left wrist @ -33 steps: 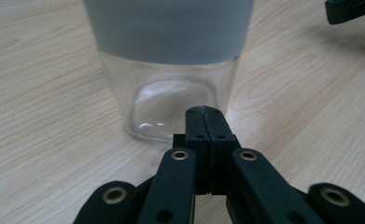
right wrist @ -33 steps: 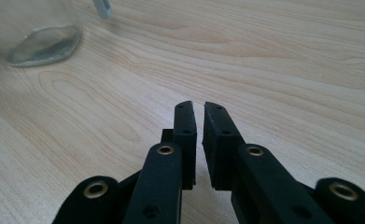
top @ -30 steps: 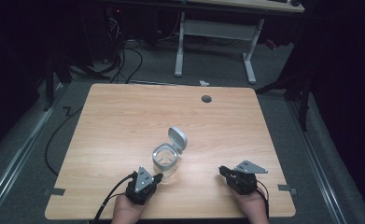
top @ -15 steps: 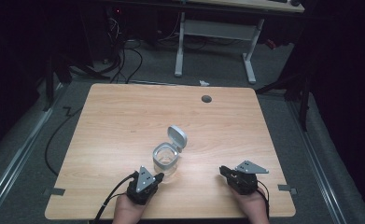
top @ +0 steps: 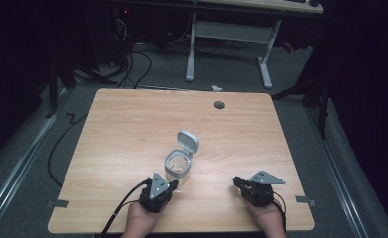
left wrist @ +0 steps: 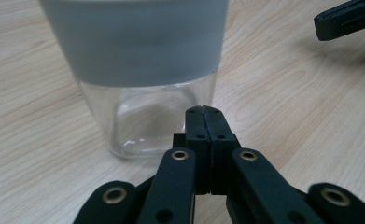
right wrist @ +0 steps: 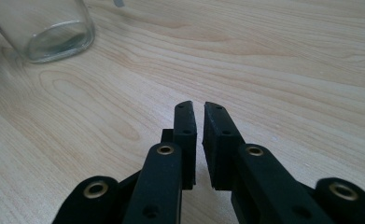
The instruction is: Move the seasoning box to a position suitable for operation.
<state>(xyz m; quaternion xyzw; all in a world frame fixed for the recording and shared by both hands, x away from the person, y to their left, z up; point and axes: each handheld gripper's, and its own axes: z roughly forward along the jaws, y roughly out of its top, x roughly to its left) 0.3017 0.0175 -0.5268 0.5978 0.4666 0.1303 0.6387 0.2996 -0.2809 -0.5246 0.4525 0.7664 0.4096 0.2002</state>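
Near the six o'clock edge of the wooden surface (top: 132, 129), a clear glass jar (top: 177, 167) with a grey rim is being seen standing upright, its grey hinged lid (top: 188, 143) flipped open toward twelve o'clock. The left claw (top: 168, 184) is being held just beside the jar's base at its seven o'clock, jaws pressed together on nothing. The right claw (top: 237, 181) is being held well apart at the jar's four o'clock, jaws parted by a narrow gap and empty.
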